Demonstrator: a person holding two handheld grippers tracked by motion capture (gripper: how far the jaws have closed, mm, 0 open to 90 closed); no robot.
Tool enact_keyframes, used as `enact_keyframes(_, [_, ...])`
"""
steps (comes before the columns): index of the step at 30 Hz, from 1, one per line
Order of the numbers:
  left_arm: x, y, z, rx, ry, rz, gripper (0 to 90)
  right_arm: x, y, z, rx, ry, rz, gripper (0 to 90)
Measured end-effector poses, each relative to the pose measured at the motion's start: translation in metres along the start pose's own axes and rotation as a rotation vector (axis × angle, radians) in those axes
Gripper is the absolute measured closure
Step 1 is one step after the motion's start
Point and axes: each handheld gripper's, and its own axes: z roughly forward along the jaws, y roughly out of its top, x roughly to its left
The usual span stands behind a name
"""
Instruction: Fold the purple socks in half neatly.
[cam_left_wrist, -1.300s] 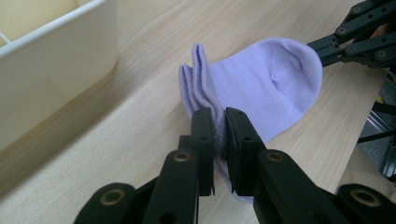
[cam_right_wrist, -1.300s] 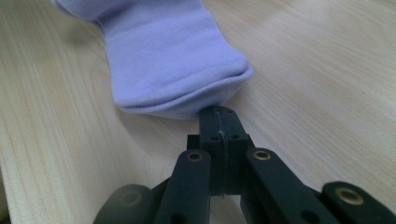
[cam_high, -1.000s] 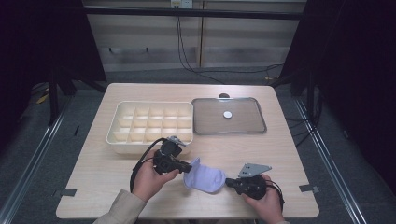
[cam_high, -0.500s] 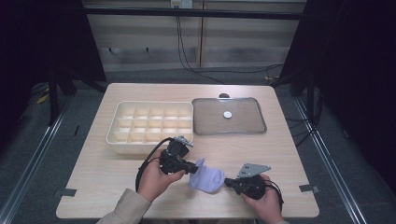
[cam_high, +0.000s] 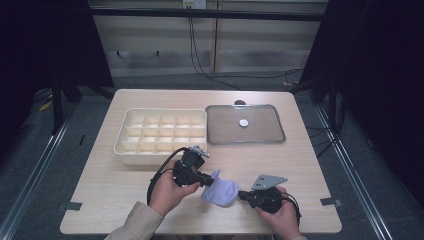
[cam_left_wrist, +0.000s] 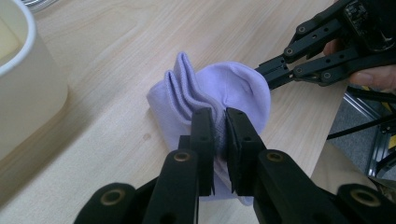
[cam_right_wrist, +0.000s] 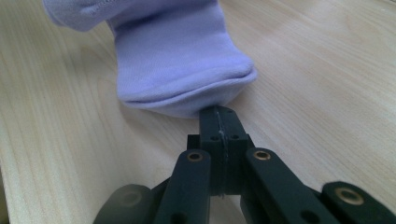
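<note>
At the left of the table (cam_high: 110, 185) we see a cream compartment tray (cam_high: 161, 131), with a grey flat tray (cam_high: 265, 134) beside it carrying a small white disc (cam_high: 243, 122). Nearer the person, our left hand-held gripper (cam_left_wrist: 217, 140) has its jaws clamped on the bunched cuff end of a lilac sock (cam_left_wrist: 219, 93), which lies on the table between the two hands. At the right, our right hand-held gripper (cam_right_wrist: 219, 122) has its jaws pressed together, pinching the rounded edge of the sock's far end.
</note>
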Motion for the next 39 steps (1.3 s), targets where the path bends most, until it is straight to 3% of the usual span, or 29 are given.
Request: enact_keyframes(39, [-0.011,0.007,0.009,0.012,-0.019,0.017,82.3,0.006,0.004,0.007,-0.002,0.011,-0.006,90.0])
